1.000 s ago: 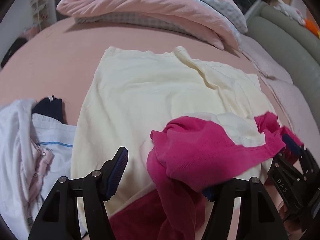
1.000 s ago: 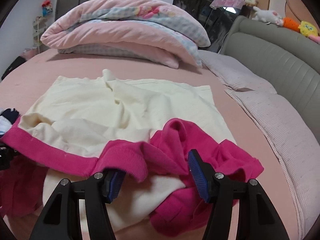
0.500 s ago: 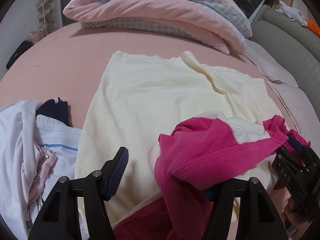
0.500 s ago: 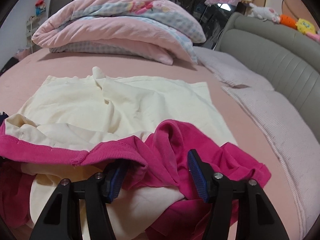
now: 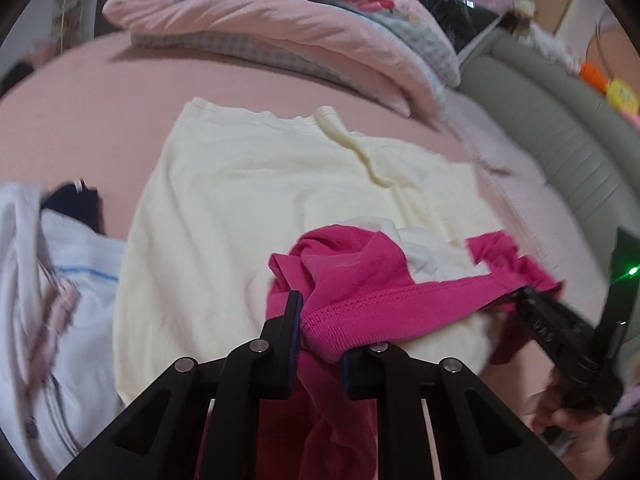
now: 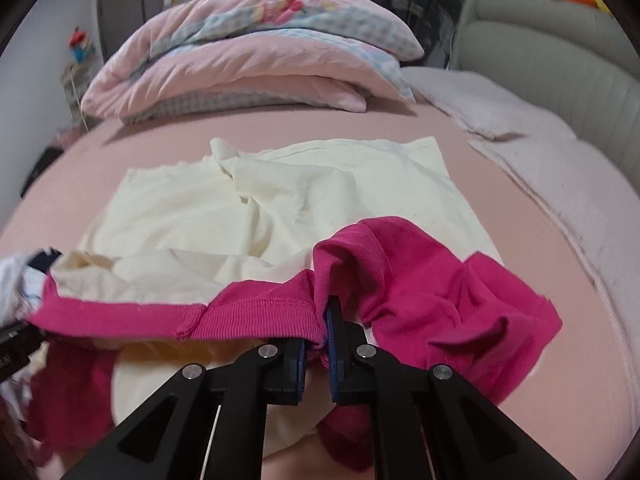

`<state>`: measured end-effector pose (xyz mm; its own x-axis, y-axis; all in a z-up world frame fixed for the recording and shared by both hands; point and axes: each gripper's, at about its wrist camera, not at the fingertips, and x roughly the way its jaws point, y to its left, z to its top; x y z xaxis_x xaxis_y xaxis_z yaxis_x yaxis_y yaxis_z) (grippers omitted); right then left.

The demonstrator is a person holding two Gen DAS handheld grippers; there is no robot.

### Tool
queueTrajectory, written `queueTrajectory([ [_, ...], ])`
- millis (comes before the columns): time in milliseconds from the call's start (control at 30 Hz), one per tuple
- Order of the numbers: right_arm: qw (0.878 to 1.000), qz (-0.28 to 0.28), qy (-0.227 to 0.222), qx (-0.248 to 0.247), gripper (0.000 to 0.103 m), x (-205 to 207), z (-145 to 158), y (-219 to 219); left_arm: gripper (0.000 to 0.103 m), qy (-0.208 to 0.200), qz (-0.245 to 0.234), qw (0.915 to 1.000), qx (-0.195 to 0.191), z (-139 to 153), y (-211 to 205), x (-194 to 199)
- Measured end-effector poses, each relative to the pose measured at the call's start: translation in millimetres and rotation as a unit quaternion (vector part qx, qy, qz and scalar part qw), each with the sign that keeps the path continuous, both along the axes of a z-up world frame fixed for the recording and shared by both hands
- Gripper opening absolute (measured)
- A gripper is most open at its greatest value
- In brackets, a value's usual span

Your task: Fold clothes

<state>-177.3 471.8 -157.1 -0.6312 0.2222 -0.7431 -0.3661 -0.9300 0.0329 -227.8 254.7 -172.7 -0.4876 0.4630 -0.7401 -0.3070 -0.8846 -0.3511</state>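
Note:
A cream garment (image 5: 260,208) with a bright pink hem (image 5: 380,292) lies spread on the pink bed, its near end bunched up. My left gripper (image 5: 320,332) has its jaws closing, and its pads press on a fold of the pink hem. The hem runs taut to my right gripper (image 5: 560,328), at the right edge of the left wrist view. In the right wrist view, my right gripper (image 6: 318,332) is pinched shut on the ribbed pink hem (image 6: 256,316). The cream garment (image 6: 200,216) stretches away beyond it.
A folded pink and checked quilt (image 6: 256,52) is stacked at the far end of the bed. A heap of white and dark clothes (image 5: 48,280) lies to the left. A grey padded headboard (image 5: 560,132) and a pale blanket (image 6: 560,184) run along the right.
Both grippers went from wide open to closed on the pink hem. The hem between them has lifted and pulled straighter, and both views have tipped up slightly.

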Motion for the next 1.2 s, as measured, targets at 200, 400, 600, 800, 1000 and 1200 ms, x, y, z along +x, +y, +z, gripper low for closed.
queueTrajectory([
  [200,0.999,0.004,0.026,-0.040,0.006,18,11,3,0.012,0.016,-0.013,0.9992,0.035,16,-4,19],
  [400,0.996,0.004,0.056,-0.062,0.006,40,27,10,0.012,0.038,-0.039,0.9976,0.042,40,-2,39],
  [600,0.994,0.002,0.080,-0.070,0.006,61,50,12,0.012,0.056,-0.058,0.9958,0.043,63,-1,57],
  [800,0.995,0.012,0.089,-0.043,0.006,82,70,3,0.012,0.064,-0.078,0.9942,0.038,77,0,78],
  [1000,0.994,0.021,0.092,-0.049,0.006,114,81,1,0.012,0.063,-0.107,0.9912,0.045,83,1,107],
  [1200,0.993,0.016,0.102,-0.057,0.006,151,90,0,0.012,0.070,-0.138,0.9873,0.035,86,7,143],
])
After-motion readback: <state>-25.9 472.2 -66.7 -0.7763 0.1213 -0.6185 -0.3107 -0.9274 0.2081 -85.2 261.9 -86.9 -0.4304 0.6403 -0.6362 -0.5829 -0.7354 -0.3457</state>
